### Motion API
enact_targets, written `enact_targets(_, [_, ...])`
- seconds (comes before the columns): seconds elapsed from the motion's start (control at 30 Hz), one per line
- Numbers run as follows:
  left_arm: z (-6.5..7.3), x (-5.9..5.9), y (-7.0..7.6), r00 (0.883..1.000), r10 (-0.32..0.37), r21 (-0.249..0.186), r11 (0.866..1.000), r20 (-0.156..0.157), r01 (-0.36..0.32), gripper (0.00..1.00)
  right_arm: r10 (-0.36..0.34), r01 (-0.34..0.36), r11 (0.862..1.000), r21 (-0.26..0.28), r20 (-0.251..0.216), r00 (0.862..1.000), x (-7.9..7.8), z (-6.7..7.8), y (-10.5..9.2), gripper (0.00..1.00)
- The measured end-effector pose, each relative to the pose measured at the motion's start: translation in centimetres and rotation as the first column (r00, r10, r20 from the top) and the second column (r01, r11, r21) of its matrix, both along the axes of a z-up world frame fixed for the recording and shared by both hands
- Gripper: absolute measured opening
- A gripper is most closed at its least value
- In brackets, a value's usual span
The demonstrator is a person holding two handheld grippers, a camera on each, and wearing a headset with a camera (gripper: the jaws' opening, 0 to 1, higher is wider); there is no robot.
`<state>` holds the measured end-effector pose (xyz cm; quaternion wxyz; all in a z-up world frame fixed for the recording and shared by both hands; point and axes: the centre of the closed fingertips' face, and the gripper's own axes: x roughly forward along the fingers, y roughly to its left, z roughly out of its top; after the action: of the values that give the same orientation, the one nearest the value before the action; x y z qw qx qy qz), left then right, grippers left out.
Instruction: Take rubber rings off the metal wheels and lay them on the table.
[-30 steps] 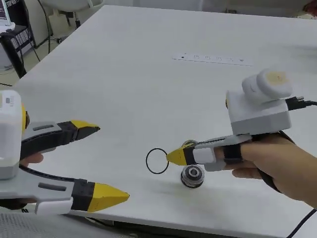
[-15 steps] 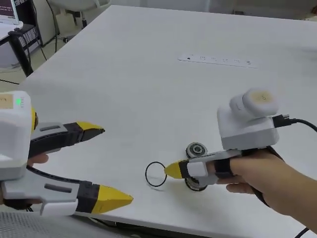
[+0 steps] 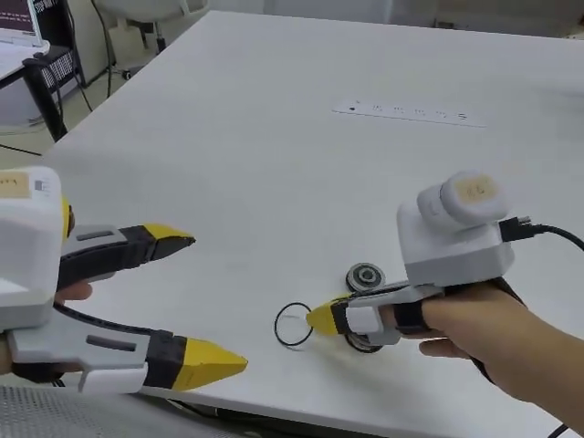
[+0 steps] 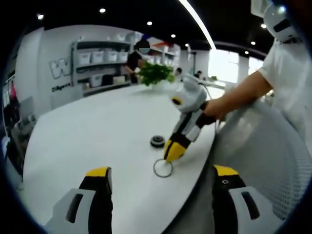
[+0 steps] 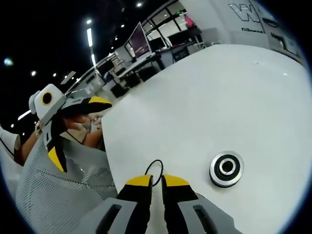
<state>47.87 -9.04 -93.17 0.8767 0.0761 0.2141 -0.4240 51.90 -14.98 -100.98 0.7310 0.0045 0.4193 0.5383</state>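
My right gripper [image 3: 319,318] [image 5: 157,181] is shut on the near edge of a thin black rubber ring [image 3: 277,327] [image 5: 157,161], which hangs low over the white table [image 3: 274,164]. One metal wheel [image 3: 365,276] [image 5: 226,169] lies just beyond the right gripper. A second wheel [image 3: 363,344] is partly hidden under its jaws. My left gripper [image 3: 205,306] [image 4: 161,171] is held open at the left, past the table's near edge, with nothing between its jaws. The left gripper view looks along them at the ring [image 4: 155,168], the right gripper [image 4: 173,148] and a wheel [image 4: 157,141].
A flat white power strip [image 3: 406,113] lies farther back on the table. The near table edge [image 3: 274,415] runs just below the ring and wheels. A mesh chair back [image 4: 263,161] stands by that edge. A dark desk [image 3: 41,64] is at the far left.
The right gripper has come down and toward me with the ring, so the far wheel now shows apart from it. The left gripper has hardly moved. The head camera has shifted.
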Motion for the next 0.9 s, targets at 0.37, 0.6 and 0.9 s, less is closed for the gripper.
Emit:
enact_targets(0.37, [-0.3, -0.2, 0.0, 1.0, -0.004, 0.013, 1.0, -0.014, 0.005, 0.86, -0.024, 0.024, 1.0, -0.001, 0.041, 0.999, 1.2, 0.4, -0.6, 0.08])
enact_targets(0.6, [-0.3, -0.1, 0.1, 1.0, 0.0, 0.012, 1.0, -0.014, 0.0, 0.86, -0.053, 0.049, 0.998, 0.051, 0.072, 0.996, 2.3, 2.3, -0.9, 0.12])
enact_targets(0.9, [-0.5, -0.2, 0.1, 1.0, -0.005, 0.013, 1.0, -0.022, 0.006, 0.86, -0.064, 0.049, 0.993, 0.104, 0.145, 0.987, 3.0, 5.2, -1.7, 0.16])
